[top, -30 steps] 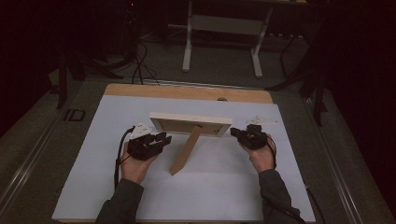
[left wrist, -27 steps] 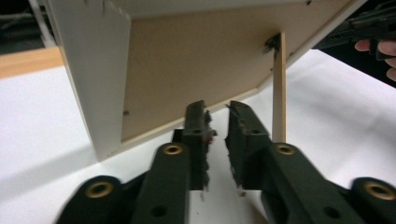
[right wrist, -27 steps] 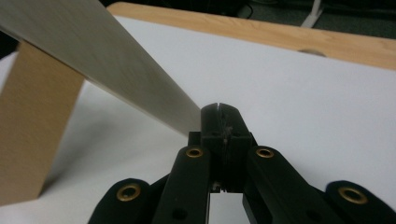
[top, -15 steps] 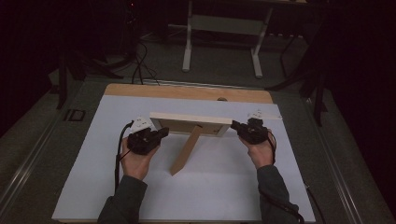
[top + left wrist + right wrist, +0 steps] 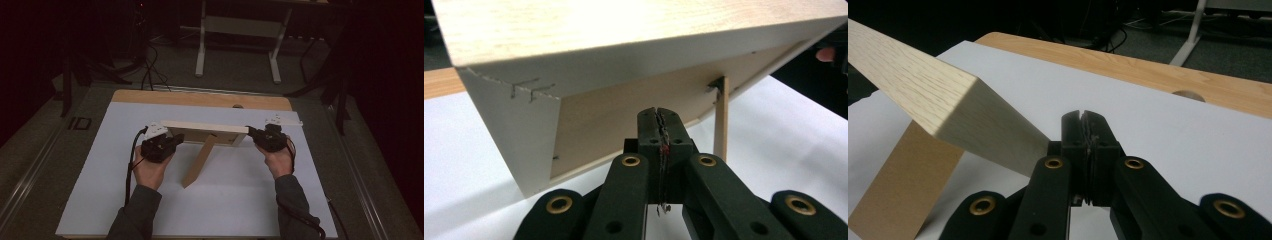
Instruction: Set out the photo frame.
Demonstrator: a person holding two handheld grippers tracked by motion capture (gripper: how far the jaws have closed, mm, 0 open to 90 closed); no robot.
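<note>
Now, at the left gripper: jaws pressed fully together, nothing between them, tips aimed at the brown back panel of the wooden picture frame, just beside its left end; cannot tell whether touching. Seen likewise in the left gripper view, closed right in front of that panel. At the right gripper: jaws also shut tight and empty, tips just beside the frame's right end; in the right gripper view the pale end face sits right by the jaws, contact unclear. Stands upright near the middle of the white sheet, toward its far half, between the two grippers. Runs lengthwise left to right, back turned to the near side, front to the far side. Leans on a flat stand strut sloping from the back down to the sheet on the near side. Counted: one frame, one strut, two grippers, two hands.
</note>
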